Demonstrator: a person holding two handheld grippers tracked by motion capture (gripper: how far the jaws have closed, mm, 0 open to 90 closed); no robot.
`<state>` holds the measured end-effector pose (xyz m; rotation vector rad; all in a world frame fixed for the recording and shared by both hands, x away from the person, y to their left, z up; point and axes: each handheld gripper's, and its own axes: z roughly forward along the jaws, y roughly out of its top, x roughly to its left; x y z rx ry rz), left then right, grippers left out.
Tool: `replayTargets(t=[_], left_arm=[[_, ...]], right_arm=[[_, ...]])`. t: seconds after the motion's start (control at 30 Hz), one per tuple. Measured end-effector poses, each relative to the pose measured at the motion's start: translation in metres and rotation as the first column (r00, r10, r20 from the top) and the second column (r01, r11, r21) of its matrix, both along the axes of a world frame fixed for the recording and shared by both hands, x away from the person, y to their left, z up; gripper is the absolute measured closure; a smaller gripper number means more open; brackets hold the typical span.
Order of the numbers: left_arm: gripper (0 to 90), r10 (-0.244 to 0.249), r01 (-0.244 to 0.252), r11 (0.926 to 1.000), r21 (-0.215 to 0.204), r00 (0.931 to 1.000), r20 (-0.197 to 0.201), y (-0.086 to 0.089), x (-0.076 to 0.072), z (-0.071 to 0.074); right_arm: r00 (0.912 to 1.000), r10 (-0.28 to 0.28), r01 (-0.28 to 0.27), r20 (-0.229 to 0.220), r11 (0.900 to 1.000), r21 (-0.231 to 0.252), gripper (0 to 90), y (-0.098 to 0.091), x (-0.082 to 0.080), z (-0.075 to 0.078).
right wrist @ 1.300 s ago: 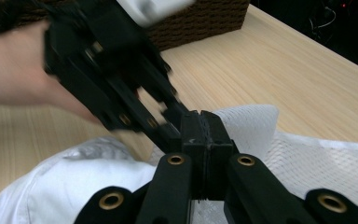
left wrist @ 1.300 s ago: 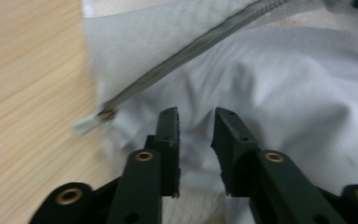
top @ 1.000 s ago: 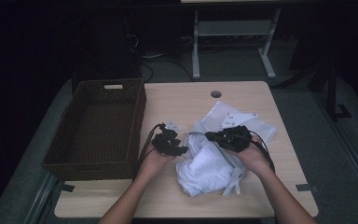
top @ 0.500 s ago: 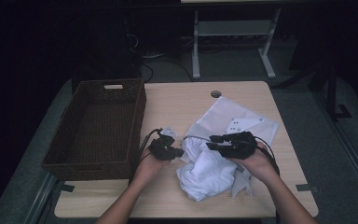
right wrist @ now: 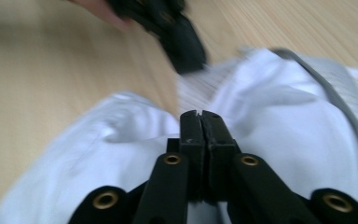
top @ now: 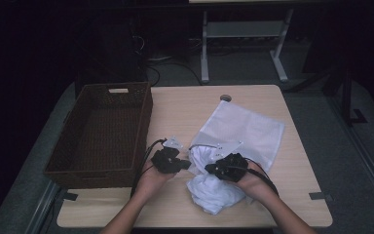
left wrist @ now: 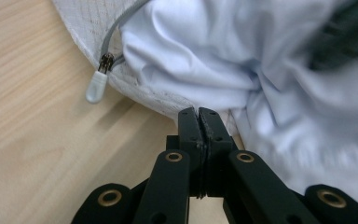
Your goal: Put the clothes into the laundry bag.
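Note:
A white mesh laundry bag (top: 246, 127) lies on the table, its grey zipper pull (left wrist: 95, 87) near the open edge. A crumpled white garment (top: 214, 194) bulges out of the bag's mouth toward the near edge. My left gripper (top: 186, 165) is at the left side of the mouth, its jaws (left wrist: 198, 111) shut on the mesh hem. My right gripper (top: 208, 169) points left over the garment (right wrist: 284, 135). Its jaws (right wrist: 199, 113) have just closed and are shut, with no cloth visibly between them. The left gripper (right wrist: 182, 46) shows blurred just beyond.
An empty brown wicker basket (top: 146, 113) stands at the table's left. The bare wooden tabletop (top: 185, 109) has a cable hole (top: 225, 98) at the back. Beyond it is a dark floor with a desk frame (top: 204, 53). Both forearms come in from the bottom.
Both grippers moved toward the near edge, the right one also lower and to the left. The garment bunched up nearer the front and the mesh bag now lies flatter behind it.

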<state>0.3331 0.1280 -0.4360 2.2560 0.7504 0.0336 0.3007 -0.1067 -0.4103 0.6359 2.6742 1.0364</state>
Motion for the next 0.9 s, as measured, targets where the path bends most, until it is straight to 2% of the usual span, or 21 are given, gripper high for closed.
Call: replayTargets(t=[0.13,0.23,0.37,0.47,0.5,0.57,0.67,0.8,0.9], left_arm=[[88.9,-0.020,0.020,0.9998,-0.004,0.9998,-0.008,0.000,-0.007,-0.002],[89.0,-0.038,0.038,0.9993,0.004,0.9992,-0.009,-0.004,-0.009,-0.003],[89.1,-0.052,0.052,0.9986,0.007,0.9986,-0.007,-0.006,-0.010,-0.003],[89.1,-0.053,0.053,0.9986,0.007,0.9986,-0.008,-0.006,-0.010,-0.005],[89.0,-0.053,0.053,0.9986,0.008,0.9986,-0.008,-0.007,-0.010,-0.005],[89.0,-0.058,0.058,0.9982,0.011,0.9983,-0.009,-0.008,-0.010,-0.006],[88.9,-0.062,0.062,0.9980,0.010,0.9980,-0.009,-0.010,-0.010,-0.008],[88.8,-0.062,0.063,0.9980,0.003,0.9979,-0.015,-0.010,-0.009,-0.009],[88.8,-0.056,0.056,0.9984,0.004,0.9984,-0.010,-0.009,-0.009,-0.009]], right_arm=[[0.9989,-0.046,0.046,0.006,0.9986,-0.025,89.9,-0.005,0.008,-0.005],[0.9960,-0.084,0.085,0.033,0.9953,-0.046,90.0,-0.007,0.015,-0.008],[0.9842,-0.154,0.161,0.087,0.9843,-0.072,90.0,-0.012,0.026,-0.012],[0.9702,-0.215,0.224,0.111,0.9716,-0.075,90.0,-0.019,0.036,-0.015],[0.9709,-0.216,0.223,0.104,0.9732,-0.059,90.0,-0.022,0.040,-0.016],[0.9787,-0.194,0.195,0.067,0.9808,-0.008,87.5,-0.028,0.043,-0.016],[0.9862,-0.160,0.158,0.041,0.9864,0.043,77.0,-0.033,0.035,-0.009],[0.9951,-0.096,0.093,0.023,0.9904,0.102,68.4,-0.039,0.020,0.005],[0.9962,-0.078,0.072,0.039,0.9899,0.122,63.1,-0.043,0.011,0.014]])
